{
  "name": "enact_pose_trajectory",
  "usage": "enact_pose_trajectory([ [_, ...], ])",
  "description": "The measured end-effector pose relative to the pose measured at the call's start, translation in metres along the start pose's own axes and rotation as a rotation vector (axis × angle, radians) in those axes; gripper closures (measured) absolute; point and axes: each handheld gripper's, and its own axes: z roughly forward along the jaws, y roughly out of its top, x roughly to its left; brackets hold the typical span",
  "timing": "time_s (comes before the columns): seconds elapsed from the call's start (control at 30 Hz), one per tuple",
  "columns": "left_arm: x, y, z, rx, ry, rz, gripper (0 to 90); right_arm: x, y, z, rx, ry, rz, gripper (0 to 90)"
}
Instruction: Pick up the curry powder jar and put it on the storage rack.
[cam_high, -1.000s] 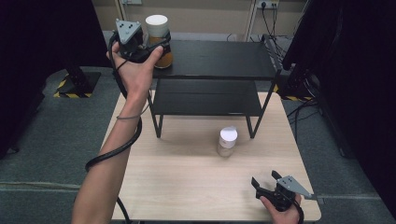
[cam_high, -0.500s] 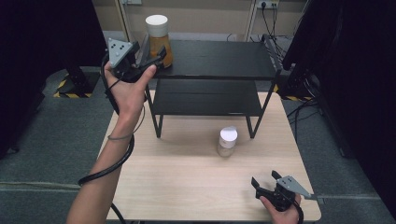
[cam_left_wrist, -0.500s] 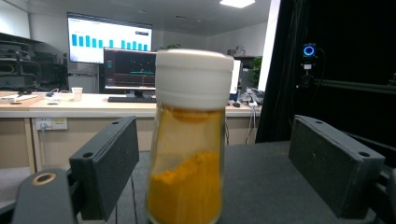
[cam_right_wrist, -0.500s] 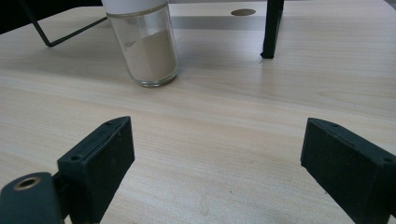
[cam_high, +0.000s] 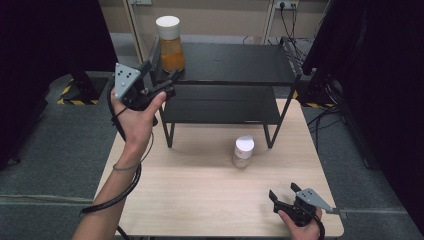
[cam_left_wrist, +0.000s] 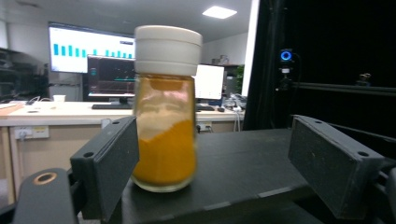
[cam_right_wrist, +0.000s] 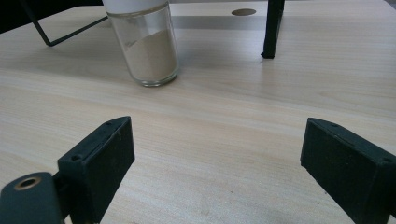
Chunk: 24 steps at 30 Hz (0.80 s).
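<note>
Both grippers stand wide open and hold nothing. Nearest, at about 5 o'clock on the table (cam_high: 200, 200), the right gripper (cam_high: 289, 196) rests low over the wood, its jaws spread with bare tabletop between them. Ahead of it, near the table's centre, stands a small glass jar (cam_high: 243, 151) with a white lid, part full of pale powder. It looks light but breakable, with smooth sides that could slip, so the straight glass wall below the lid seems the best place to grip.

Farther off, at 11 o'clock, the left gripper (cam_high: 161, 80) hangs just short of the tall jar (cam_high: 171, 44) of orange powder on the top level of the black shelf (cam_high: 235, 62), at its left end. Heavier-looking and top-heavy under its thick white lid, it should be squeezed around its wide middle.
</note>
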Motion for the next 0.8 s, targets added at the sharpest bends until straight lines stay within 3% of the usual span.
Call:
enact_pose_trajectory([
  [0.43,-0.003,-0.038,-0.032,-0.002,-0.041,0.014,16.2,0.0,0.0,0.0,0.002,0.001,0.002,10.1],
  [0.8,-0.006,-0.074,-0.052,0.039,-0.091,0.02,16.0,-0.001,0.0,0.0,-0.002,0.001,0.003,10.1],
])
